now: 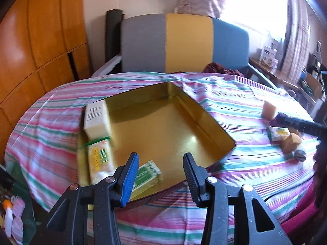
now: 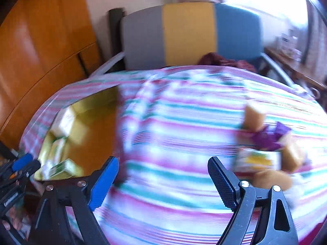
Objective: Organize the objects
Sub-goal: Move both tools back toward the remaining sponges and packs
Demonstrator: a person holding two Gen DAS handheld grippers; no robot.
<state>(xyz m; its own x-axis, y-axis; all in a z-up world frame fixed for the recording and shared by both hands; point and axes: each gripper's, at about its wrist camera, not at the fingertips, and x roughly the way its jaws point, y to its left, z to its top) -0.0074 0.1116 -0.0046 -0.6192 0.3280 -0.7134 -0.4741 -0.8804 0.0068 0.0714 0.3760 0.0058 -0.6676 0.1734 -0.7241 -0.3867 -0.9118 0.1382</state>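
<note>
A gold tin tray (image 1: 163, 126) lies on the striped cloth. It holds a white box (image 1: 96, 120), a yellow packet (image 1: 100, 161) and a green-and-white box (image 1: 148, 174) along its left and near sides. My left gripper (image 1: 161, 163) is open and empty above the tray's near edge. My right gripper (image 2: 163, 167) is open and empty over the cloth; that view is blurred. To its right lie tan blocks (image 2: 253, 116), a purple wrapper (image 2: 267, 136) and a yellow-and-white packet (image 2: 257, 161). The tray (image 2: 96, 128) shows at left.
A chair (image 1: 184, 42) with grey, yellow and blue panels stands behind the table. A wooden cabinet (image 1: 38, 40) is at left. A side table (image 1: 273, 71) with boxes stands at right by the window. Small items (image 1: 286, 136) lie at the cloth's right side.
</note>
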